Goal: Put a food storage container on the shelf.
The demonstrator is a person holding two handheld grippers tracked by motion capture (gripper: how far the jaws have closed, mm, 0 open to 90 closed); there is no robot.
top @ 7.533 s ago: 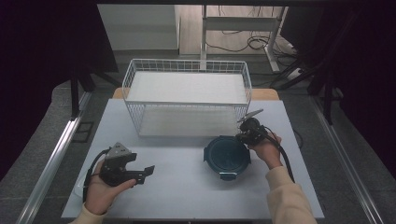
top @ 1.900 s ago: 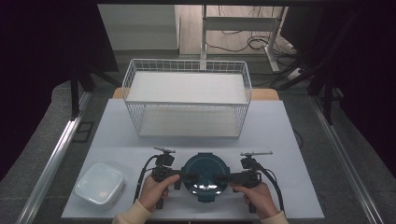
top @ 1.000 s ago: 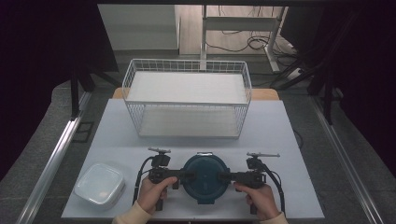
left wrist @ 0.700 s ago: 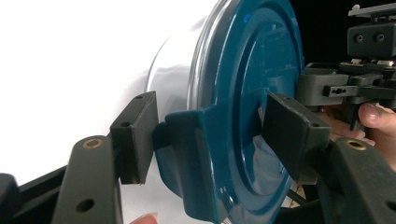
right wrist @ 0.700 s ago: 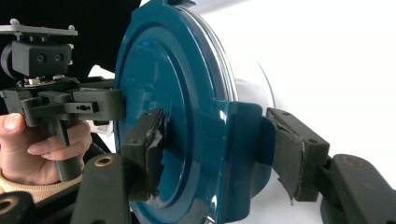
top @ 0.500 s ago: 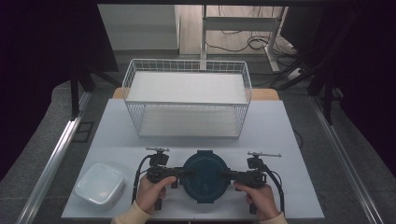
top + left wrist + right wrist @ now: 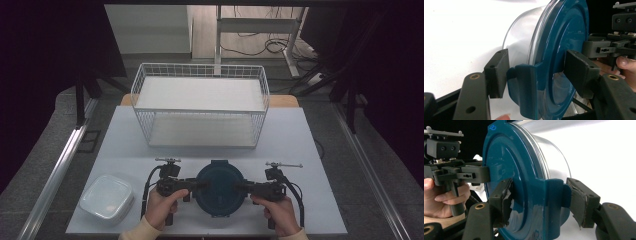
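Gripping the round teal-lidded container (image 7: 219, 188) at the near worktop (image 7: 310, 150) edge: left tool (image 7: 194, 185) and right tool (image 7: 243, 187) each clamped on a side latch. Likely next: unclipping both evenly, lid steady. Farther back, wire basket (image 7: 200, 107), well apart.

container (image 7: 219, 187) contents hidden under its teal lid (image 7: 559, 50), forearms cut off
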